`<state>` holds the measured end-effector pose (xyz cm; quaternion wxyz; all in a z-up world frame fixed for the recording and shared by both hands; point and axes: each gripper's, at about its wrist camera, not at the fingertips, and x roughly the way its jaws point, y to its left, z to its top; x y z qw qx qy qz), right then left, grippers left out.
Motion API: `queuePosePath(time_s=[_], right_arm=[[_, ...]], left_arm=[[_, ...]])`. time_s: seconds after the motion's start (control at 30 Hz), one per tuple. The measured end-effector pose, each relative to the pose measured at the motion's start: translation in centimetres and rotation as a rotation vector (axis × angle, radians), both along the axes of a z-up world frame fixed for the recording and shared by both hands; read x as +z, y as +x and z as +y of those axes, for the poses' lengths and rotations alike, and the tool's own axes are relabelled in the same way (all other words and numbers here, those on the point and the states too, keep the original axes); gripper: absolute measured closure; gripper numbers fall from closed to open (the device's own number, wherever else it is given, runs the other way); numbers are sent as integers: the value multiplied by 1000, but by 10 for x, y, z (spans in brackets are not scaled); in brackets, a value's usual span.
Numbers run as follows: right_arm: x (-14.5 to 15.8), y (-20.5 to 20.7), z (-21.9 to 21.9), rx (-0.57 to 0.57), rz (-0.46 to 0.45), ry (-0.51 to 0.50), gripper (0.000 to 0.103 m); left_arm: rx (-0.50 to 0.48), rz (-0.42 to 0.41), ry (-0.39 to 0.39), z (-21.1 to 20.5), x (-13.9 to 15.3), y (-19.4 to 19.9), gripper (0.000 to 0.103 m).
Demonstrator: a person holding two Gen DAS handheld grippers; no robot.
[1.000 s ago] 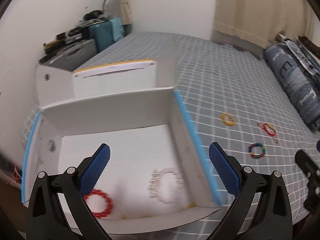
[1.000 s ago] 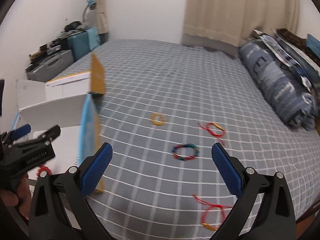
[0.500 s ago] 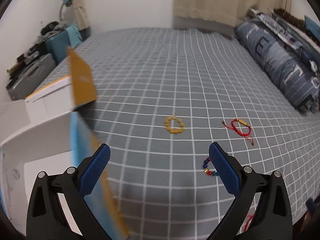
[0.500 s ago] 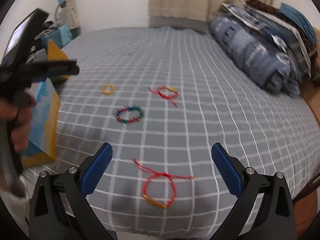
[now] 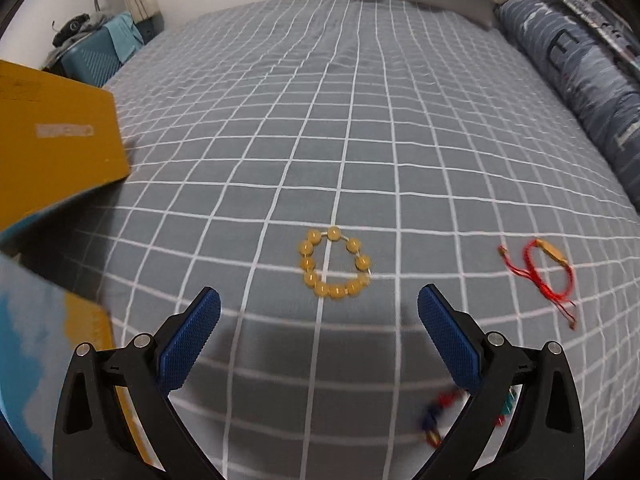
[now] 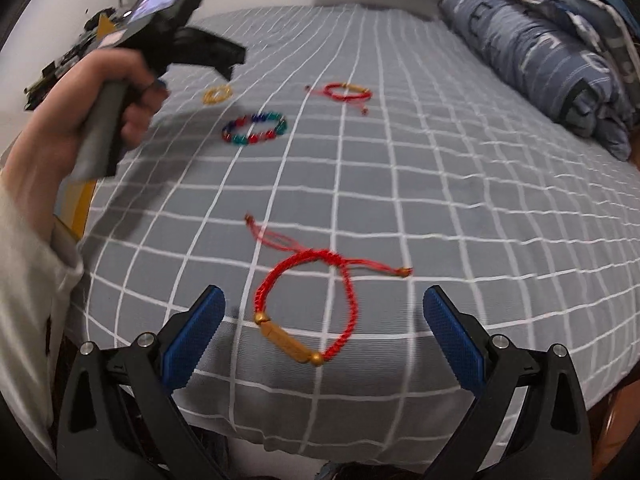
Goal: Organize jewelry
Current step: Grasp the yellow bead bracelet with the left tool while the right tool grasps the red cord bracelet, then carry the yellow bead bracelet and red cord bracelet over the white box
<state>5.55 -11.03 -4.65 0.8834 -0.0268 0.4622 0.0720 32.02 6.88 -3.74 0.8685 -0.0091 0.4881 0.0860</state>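
While your left claw [image 5: 319, 322] hangs spread wide and empty above the bed [image 5: 360, 100], the yellow bead bracelet [image 5: 334, 269] lies just ahead, clear bedding around it. Your right claw [image 6: 324, 324], equally agape, frames the red cord bracelet [image 6: 310, 312] near the bed's edge. To the left, the cardboard box [image 5: 52, 148] crowds in.
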Motion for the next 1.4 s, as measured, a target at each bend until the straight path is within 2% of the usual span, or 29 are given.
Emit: queuePosePath(time_s=[0.23, 0.33, 0.5, 0.6, 0.67, 0.7, 0.8, 0.83, 0.87, 0.9, 1.03, 1.4], right_arm=[[-16, 9, 5, 28, 1, 5, 9], [-16, 10, 6, 36, 6, 9, 15], [-14, 9, 1, 22, 18, 28, 34], [-12, 9, 2, 19, 20, 26, 45], [-12, 8, 4, 24, 22, 24, 53], [-12, 8, 5, 28, 24, 26, 56], [-12, 8, 9, 35, 27, 25, 69], [-11, 8, 10, 33, 25, 20, 77], [-11, 9, 9, 34, 25, 20, 84], [-10, 9, 10, 34, 24, 21, 86], [-8, 9, 10, 30, 17, 21, 91], [0, 7, 10, 31, -3, 38, 91]], left_arm=[[16, 48, 4, 6, -32, 29, 6], [16, 44, 3, 9, -37, 32, 5], [20, 29, -25, 12, -39, 33, 8], [6, 23, -49, 13, -39, 35, 21], [-2, 17, -52, 12, -38, 33, 35], [-5, 15, -54, 11, -38, 32, 38], [-14, 8, -54, 10, -35, 29, 65], [-16, 8, -52, 11, -34, 28, 82], [-22, 6, -50, 11, -33, 28, 90], [-21, -3, -45, 11, -31, 26, 94], [-26, -20, -27, 9, -30, 25, 94], [-31, -32, -33, 12, -26, 23, 94]])
